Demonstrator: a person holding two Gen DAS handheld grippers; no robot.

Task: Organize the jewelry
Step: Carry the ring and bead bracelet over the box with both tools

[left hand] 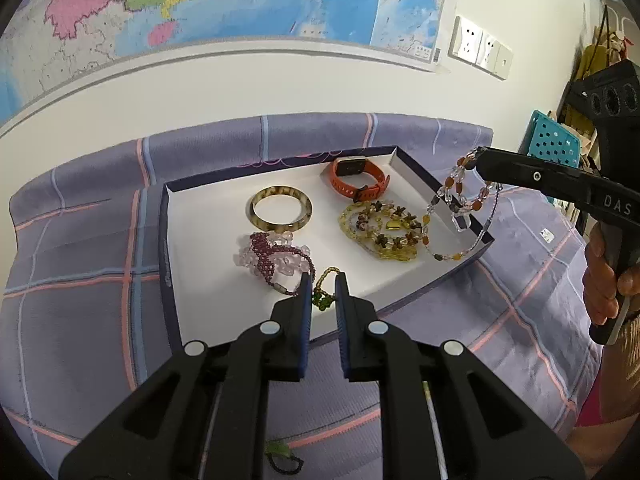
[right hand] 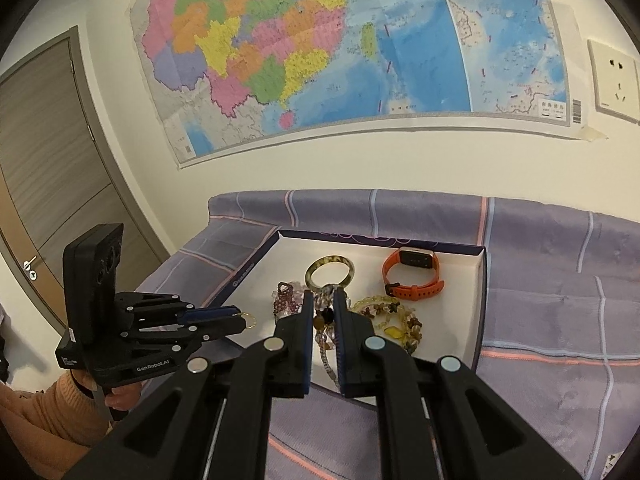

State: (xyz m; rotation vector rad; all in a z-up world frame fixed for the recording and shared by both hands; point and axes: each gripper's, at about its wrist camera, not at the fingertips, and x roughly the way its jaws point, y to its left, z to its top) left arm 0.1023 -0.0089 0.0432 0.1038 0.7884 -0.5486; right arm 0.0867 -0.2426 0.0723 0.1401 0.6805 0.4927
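My right hand-held gripper (right hand: 323,312) pinching a beaded necklace (right hand: 325,326) above the white tray (right hand: 478,320), bangle (right hand: 330,274) and orange watch (right hand: 414,278) inside, my left hand-held gripper (right hand: 240,318) alongside gripping a small yellow ring (right hand: 250,320)

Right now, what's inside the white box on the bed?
Inside the white box: an amber bangle, orange watch, pink bead bracelet and yellow bead pile. The box floor under the pile is covered.

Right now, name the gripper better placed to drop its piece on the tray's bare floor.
Probably left: left gripper holds its bead loop above that floor; right gripper dangles its necklace over the tray rim.
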